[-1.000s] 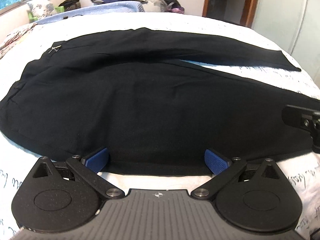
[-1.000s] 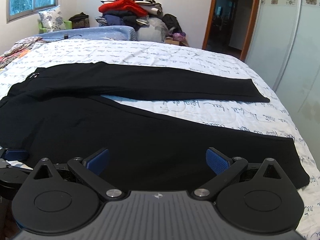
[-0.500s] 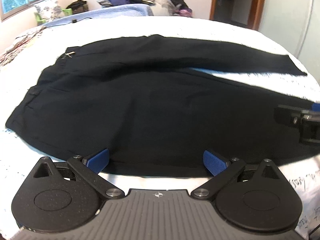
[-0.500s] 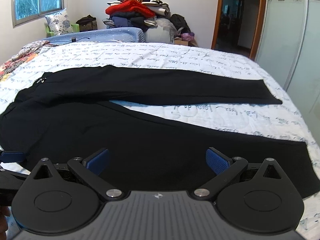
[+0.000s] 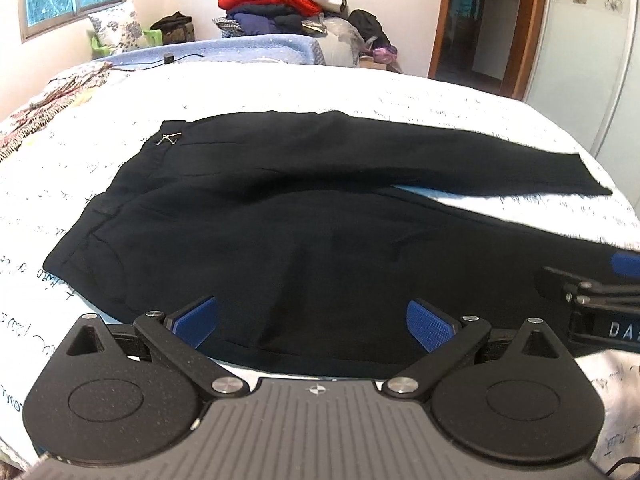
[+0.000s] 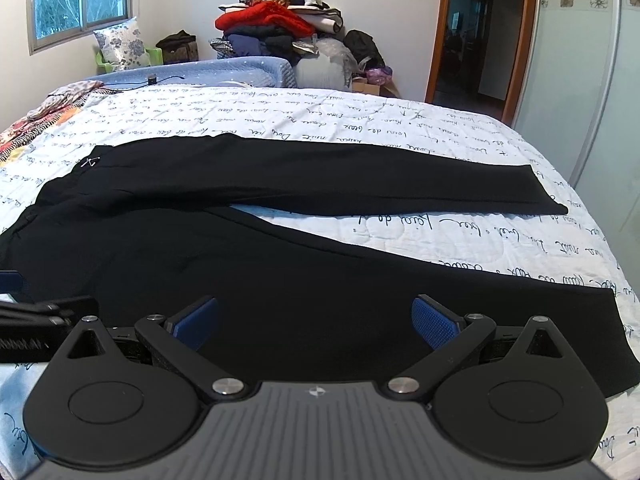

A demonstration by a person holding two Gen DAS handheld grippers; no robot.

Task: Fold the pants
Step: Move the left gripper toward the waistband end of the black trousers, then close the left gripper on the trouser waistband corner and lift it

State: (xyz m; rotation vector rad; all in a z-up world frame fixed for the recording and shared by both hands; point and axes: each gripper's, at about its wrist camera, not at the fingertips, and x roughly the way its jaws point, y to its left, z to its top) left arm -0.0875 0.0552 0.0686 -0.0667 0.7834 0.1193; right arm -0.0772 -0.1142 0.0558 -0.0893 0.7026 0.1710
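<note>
Left wrist view shows the black pants [image 5: 304, 240] spread flat on the white quilt [image 5: 360, 92] of a bed, waistband to the left, the 2 legs running off to the right and splayed apart so a wedge of quilt shows between them. That layout looks deliberate: with the garment opened out and smoothed, one leg can be laid over the other as a first fold. The left gripper [image 5: 312, 322] hangs over the near edge of the hip and thigh, its 2 blue pads wide apart and nothing between them. The right gripper [image 6: 316, 320] sits further down the near leg, jaws likewise spread and empty. Placing 1 tool near the waist and 1 toward the cuff would, I judge, let both lift the near leg's edge evenly and carry it across to the far leg [image 6: 360, 184].

Whether either set of pads touches the cloth cannot be told; the gripper bodies cover the fabric edge just beneath them. From the left wrist the near leg's cuff is cut off behind the other tool at the right edge. From the right wrist the waistband's near corner runs out of frame at left. The black fabric hides most seams and creases; only a small metal clasp [image 5: 169, 138] at the waistband stands out. No hand is visible.
</note>
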